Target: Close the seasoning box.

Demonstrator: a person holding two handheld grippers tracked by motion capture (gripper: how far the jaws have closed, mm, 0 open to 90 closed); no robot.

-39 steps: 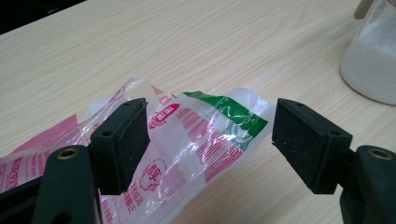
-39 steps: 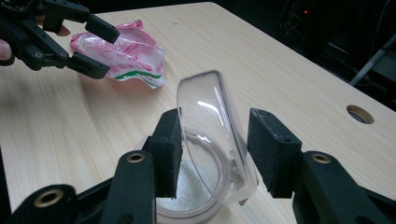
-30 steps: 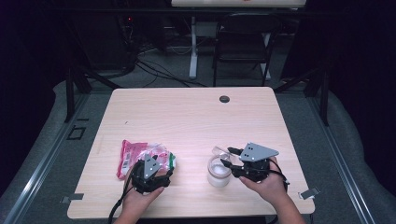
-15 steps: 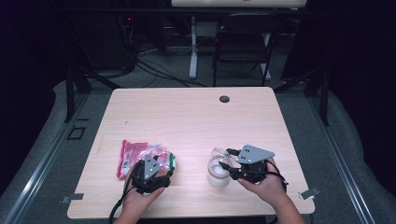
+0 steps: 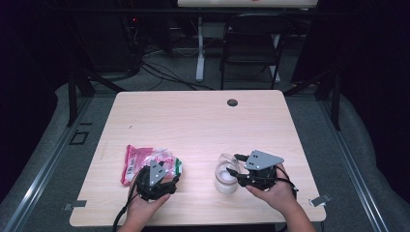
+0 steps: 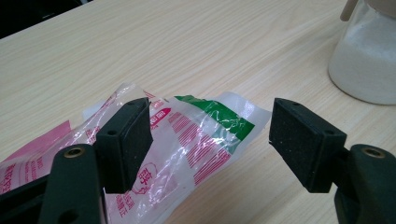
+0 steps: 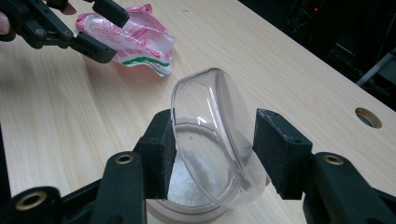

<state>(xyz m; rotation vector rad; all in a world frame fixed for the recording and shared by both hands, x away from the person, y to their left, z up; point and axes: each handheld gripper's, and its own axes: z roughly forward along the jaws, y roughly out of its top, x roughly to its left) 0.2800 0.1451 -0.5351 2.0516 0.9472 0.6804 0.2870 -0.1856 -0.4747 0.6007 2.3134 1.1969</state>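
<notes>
- While our right gripper (image 7: 215, 140) has just been opening its jaws, now spread around the clear plastic lid (image 7: 210, 107) of the round powder-filled jar (image 5: 226, 179) at lower centre, we risk tipping it.
- Our left gripper (image 6: 210, 126) hangs spread over the crinkly pink-and-green plastic bag (image 6: 205, 154) at lower left, which may slip.

Table (image 5: 193, 125): pale wood-grain laminate, smooth, matt. Bag (image 6: 196, 135): thin clear plastic film, crinkled, glossy, printed pink, red and green. Jar (image 7: 205, 186): clear glossy plastic, white grainy powder inside; its raised lid (image 7: 215, 126) likewise clear and shiny. Gripper pads (image 6: 306, 140): black foam-like rubber, matt, finely pitted.
</notes>
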